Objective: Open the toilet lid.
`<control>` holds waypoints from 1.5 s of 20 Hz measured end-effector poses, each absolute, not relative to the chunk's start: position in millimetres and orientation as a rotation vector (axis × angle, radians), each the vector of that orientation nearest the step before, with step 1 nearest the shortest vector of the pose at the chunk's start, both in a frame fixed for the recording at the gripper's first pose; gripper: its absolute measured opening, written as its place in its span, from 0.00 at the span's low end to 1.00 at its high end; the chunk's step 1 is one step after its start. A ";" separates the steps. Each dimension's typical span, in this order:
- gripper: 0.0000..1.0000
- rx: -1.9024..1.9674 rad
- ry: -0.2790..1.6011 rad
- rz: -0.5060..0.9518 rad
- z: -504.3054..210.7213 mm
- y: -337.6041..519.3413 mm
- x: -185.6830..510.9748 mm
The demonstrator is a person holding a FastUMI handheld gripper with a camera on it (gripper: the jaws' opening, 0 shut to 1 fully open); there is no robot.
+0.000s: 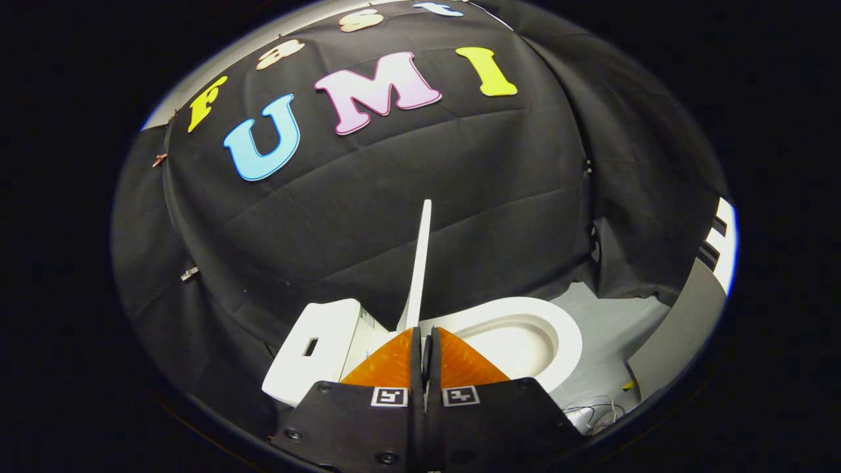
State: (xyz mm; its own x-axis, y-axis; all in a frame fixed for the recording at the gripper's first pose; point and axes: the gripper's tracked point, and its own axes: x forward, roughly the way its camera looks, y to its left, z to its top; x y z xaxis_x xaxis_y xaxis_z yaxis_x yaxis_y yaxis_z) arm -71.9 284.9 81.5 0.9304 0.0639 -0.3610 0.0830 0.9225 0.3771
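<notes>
The white toilet lid (pixel 420 263) stands raised and shows edge-on as a thin white slab rising from my fingertips. My gripper (pixel 424 332) has its orange fingers (pixel 387 361) pressed together on the lid's near edge, with only a thin dark slit between them. On one side of the lid lies the open white seat ring and bowl (pixel 566 341). The white tank (pixel 315 348), with a small dark slot in its top, sits on the other side. The lid's hinge is hidden behind the fingers.
Grey floor (pixel 611 322) lies beyond the bowl, with thin loose cables (pixel 594 414) on it near the gripper body. A grey panel (pixel 677 328) stands past the floor. Black cloth hangs close behind the toilet.
</notes>
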 end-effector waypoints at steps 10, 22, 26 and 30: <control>0.05 0.263 0.336 0.006 110.9 360.1 -70.4; 0.05 0.141 0.314 -0.014 121.1 446.1 -68.9; 0.05 0.099 0.288 -0.030 122.8 475.5 -68.2; 0.05 0.072 0.281 -0.026 120.4 501.6 -67.7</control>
